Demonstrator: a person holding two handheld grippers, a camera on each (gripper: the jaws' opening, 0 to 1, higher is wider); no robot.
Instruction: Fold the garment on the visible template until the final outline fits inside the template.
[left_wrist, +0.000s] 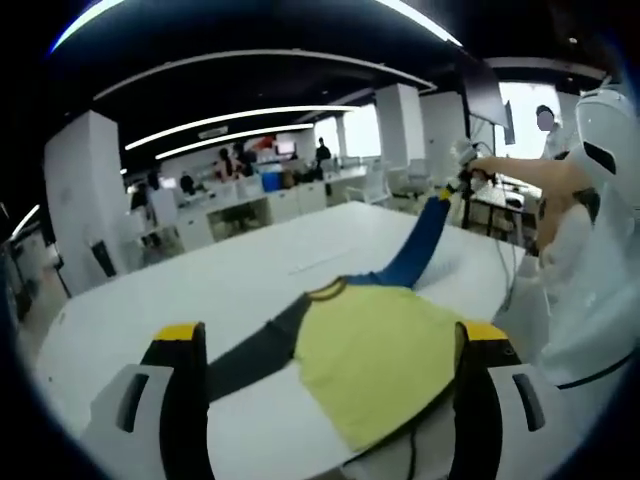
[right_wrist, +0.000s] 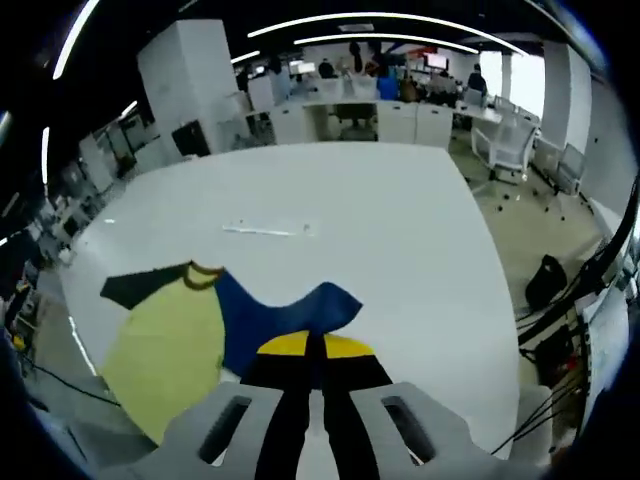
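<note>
Yellow-tipped black jaws of the right gripper (right_wrist: 308, 352) stand pressed together at the bottom centre of the right gripper view, clenched on the cuff of the blue sleeve (right_wrist: 268, 318) of a yellow-bodied shirt with one blue sleeve and one dark grey sleeve (right_wrist: 165, 352). In the left gripper view that sleeve rises taut toward the upper right of the frame, lifted off the white table (right_wrist: 380, 220). The left gripper (left_wrist: 330, 350) stands released, its jaws wide apart low in its own view, straddling the yellow body without gripping it. The dark grey sleeve (left_wrist: 255, 350) lies flat toward the lower left, near the left jaw. The shirt lies at the lower left of the right gripper view, close to the table's near edge, its brown collar (right_wrist: 203, 274) pointing up the frame. A thin pale strip (right_wrist: 268, 230) lies well apart, mid-table; I cannot make out a template outline.

The risk, as I judge it: only the cuff is held, so carrying the sleeve across may drag the unpinned body toward the edge or off any template. The fabric could also slip from the grip and drop bunched, spoiling the fold line.
</note>
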